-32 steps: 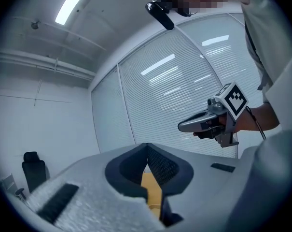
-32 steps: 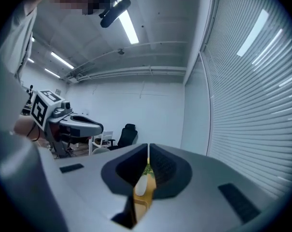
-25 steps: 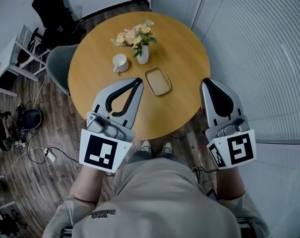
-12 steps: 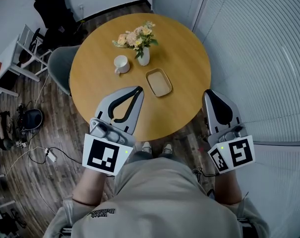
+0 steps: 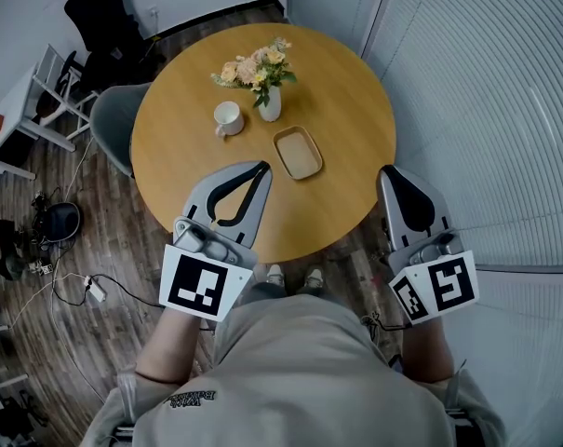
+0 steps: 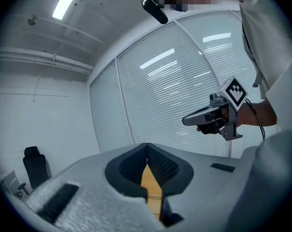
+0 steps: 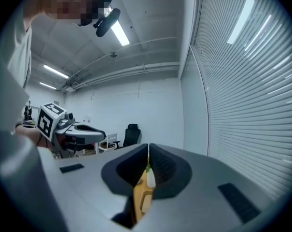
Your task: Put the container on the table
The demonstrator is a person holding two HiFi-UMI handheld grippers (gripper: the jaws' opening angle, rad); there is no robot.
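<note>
The container [image 5: 298, 152] is a shallow tan dish with rounded corners, lying flat near the middle of the round wooden table [image 5: 351, 110]. My left gripper [image 5: 264, 166] hovers over the table's near edge, just left of and below the container, shut with nothing in it. My right gripper [image 5: 389, 169] hangs past the table's right rim, also shut and holding nothing. In the left gripper view the jaws [image 6: 146, 146] meet, with only a sliver of table between them. The right gripper view shows its jaws [image 7: 148, 146] closed the same way.
A white cup [image 5: 227, 117] and a white vase of flowers [image 5: 269, 102] stand on the table behind the container. A grey chair [image 5: 109, 124] sits at the table's left. A black office chair [image 5: 100, 17], a white rack [image 5: 39, 101] and floor cables [image 5: 76, 291] lie further left. Window blinds [image 5: 486, 110] run along the right.
Both grippers have drawn back a little toward the person. The container, cup and vase stay where they were.
</note>
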